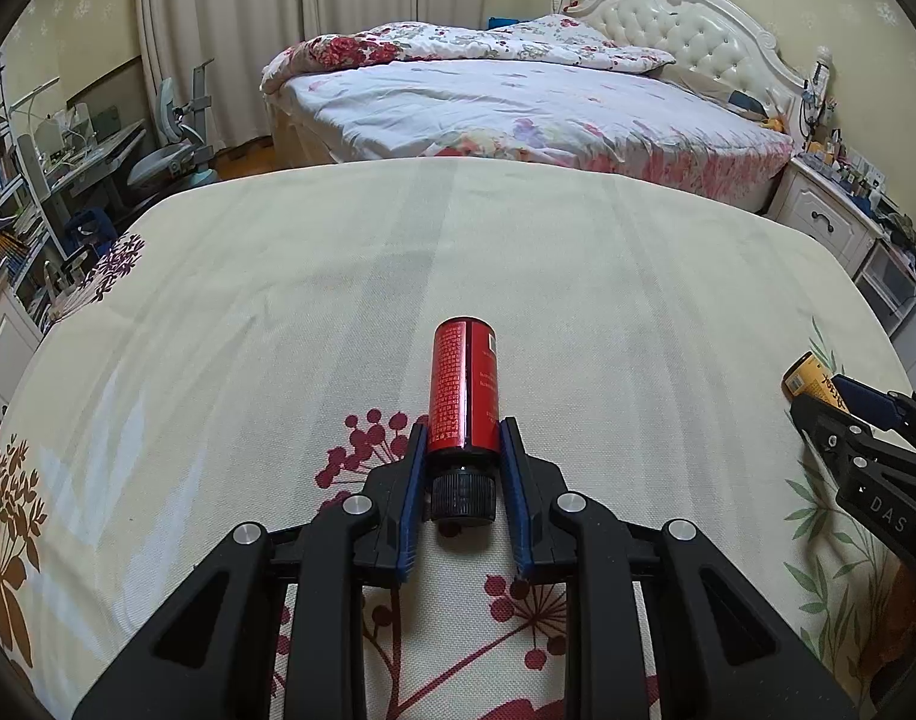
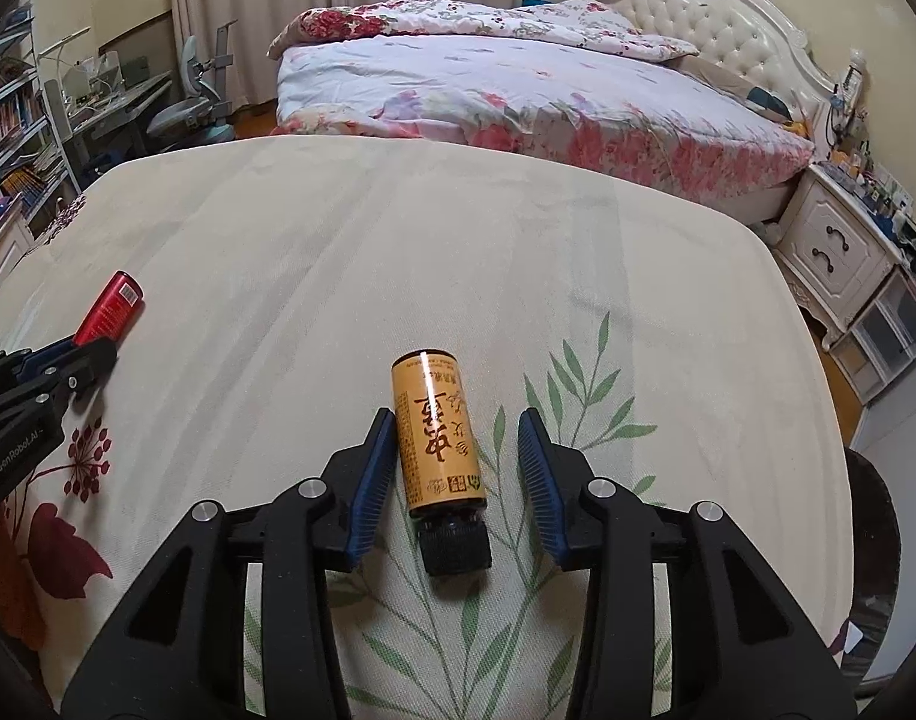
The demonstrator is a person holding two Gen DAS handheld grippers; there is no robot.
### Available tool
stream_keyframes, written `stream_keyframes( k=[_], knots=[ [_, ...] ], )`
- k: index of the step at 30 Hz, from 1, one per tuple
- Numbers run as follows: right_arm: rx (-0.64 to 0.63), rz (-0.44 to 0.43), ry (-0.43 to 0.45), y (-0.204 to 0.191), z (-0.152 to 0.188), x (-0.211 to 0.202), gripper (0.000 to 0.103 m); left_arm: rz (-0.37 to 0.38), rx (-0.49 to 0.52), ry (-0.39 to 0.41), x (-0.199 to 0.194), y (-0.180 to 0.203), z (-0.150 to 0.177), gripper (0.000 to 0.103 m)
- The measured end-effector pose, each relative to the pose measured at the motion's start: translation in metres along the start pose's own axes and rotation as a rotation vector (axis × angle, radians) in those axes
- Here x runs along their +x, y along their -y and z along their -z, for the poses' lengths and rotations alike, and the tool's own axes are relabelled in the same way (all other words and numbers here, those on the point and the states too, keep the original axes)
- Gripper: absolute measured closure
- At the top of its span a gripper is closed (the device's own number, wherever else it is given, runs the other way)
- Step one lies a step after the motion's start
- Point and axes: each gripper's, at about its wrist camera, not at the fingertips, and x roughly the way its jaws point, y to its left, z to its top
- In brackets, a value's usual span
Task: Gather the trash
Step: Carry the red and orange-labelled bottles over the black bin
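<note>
A red bottle (image 1: 463, 390) with a black cap lies on the floral tablecloth (image 1: 278, 300), cap toward the camera. My left gripper (image 1: 463, 425) is shut on it, both blue pads pressing its lower sides. The same red bottle (image 2: 110, 309) shows at the left edge of the right wrist view. An orange bottle (image 2: 437, 432) with a black cap lies between the jaws of my right gripper (image 2: 458, 414). That gripper is open: the left pad is against the bottle and the right pad stands clear of it. The orange bottle (image 1: 808, 378) also peeks in at the right of the left wrist view.
The cloth-covered table (image 2: 338, 228) ends in a rounded far edge. Beyond it stands a bed (image 1: 517, 108) with a floral quilt. A white nightstand (image 1: 829, 216) is at the right. A desk and chair (image 1: 176, 150) and a bookshelf (image 1: 2, 192) are at the left.
</note>
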Motion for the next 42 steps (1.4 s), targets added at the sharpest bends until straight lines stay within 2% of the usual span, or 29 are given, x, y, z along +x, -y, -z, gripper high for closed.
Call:
stream_keyframes(
  k=[6, 18, 25, 35, 42],
  knots=[
    [0.001, -0.025, 0.001, -0.002, 0.004, -0.002, 0.08, 0.001, -0.001, 0.0, 0.0, 0.001, -0.001, 0.078],
    [0.015, -0.027, 0.006, 0.003, 0.02, -0.015, 0.08, 0.005, 0.022, 0.006, 0.0, 0.009, -0.002, 0.078],
    [0.027, 0.008, 0.008, 0.016, 0.032, -0.025, 0.08, 0.025, 0.049, 0.006, -0.003, 0.022, 0.001, 0.078],
    [0.069, 0.053, 0.005, 0.048, 0.057, -0.042, 0.08, 0.106, 0.139, 0.004, -0.011, 0.079, 0.015, 0.078],
    [0.107, 0.115, 0.006, 0.077, 0.076, -0.053, 0.08, 0.163, 0.234, 0.001, -0.014, 0.125, 0.024, 0.078]
  ],
)
